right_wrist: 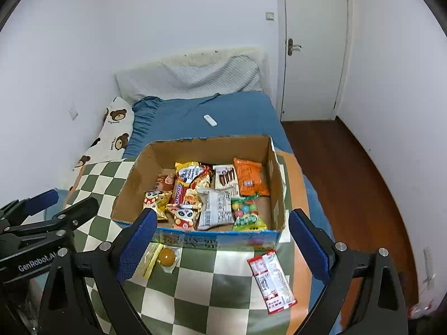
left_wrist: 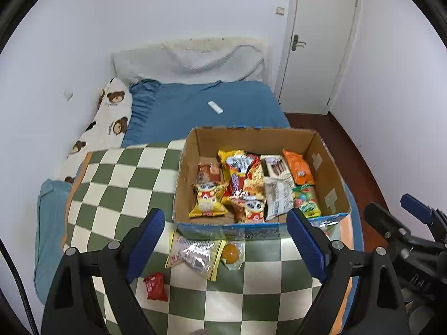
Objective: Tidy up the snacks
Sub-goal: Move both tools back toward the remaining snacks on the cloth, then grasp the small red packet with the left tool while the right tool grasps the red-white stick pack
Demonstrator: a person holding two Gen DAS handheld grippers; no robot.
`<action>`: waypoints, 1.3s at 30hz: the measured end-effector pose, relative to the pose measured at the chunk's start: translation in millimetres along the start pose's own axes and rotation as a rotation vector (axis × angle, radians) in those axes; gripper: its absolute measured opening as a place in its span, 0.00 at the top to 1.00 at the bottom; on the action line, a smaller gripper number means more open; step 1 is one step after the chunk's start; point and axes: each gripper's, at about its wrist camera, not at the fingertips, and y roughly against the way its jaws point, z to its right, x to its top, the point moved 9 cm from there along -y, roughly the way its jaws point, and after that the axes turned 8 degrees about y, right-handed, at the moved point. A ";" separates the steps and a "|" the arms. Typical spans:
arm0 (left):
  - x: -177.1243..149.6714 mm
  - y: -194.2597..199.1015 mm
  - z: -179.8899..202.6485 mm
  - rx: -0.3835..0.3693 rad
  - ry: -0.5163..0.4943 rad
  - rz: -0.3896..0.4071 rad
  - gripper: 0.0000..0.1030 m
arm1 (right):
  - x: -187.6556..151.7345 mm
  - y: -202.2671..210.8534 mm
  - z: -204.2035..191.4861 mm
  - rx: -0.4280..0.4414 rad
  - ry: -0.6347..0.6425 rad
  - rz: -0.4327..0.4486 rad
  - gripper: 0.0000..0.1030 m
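Observation:
An open cardboard box (left_wrist: 331, 184) (right_wrist: 276, 184) sits on a green-and-white checked blanket (left_wrist: 123, 184) (right_wrist: 201, 287), filled with several snack packets. On the blanket in front of the box lie a clear-and-yellow packet (left_wrist: 192, 254), a round orange jelly in clear wrap (left_wrist: 231, 252) (right_wrist: 167, 256), a small red packet (left_wrist: 155, 286) and a red-and-white wrapped bar (right_wrist: 272, 280). My left gripper (left_wrist: 226, 247) hangs above these loose snacks, open and holding nothing. My right gripper (right_wrist: 222, 247) is also open and empty, above the box's front edge. Each gripper shows at the edge of the other's view.
The blanket lies on a bed with a blue sheet (left_wrist: 195, 106) (right_wrist: 201, 114), a bear-print pillow (left_wrist: 111, 117) at the left and a white remote (left_wrist: 215, 107) (right_wrist: 210, 120). A white door (left_wrist: 321, 42) and dark wood floor (right_wrist: 357, 184) lie to the right.

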 end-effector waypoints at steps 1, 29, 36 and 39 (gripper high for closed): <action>-3.9 -3.7 -2.8 0.007 0.005 -0.011 0.13 | -6.0 -5.2 7.0 0.010 -0.021 -0.018 0.05; -118.9 -158.3 -107.4 0.172 0.079 -0.434 0.13 | -221.5 -192.9 13.0 0.095 -0.041 -0.598 0.34; -108.8 -146.6 -158.5 0.218 0.105 -0.432 0.13 | -224.6 -197.4 -45.3 0.150 -0.034 -0.600 0.34; -122.0 -151.4 -176.4 0.239 0.106 -0.477 0.13 | -220.4 -202.0 -61.9 0.168 -0.026 -0.592 0.34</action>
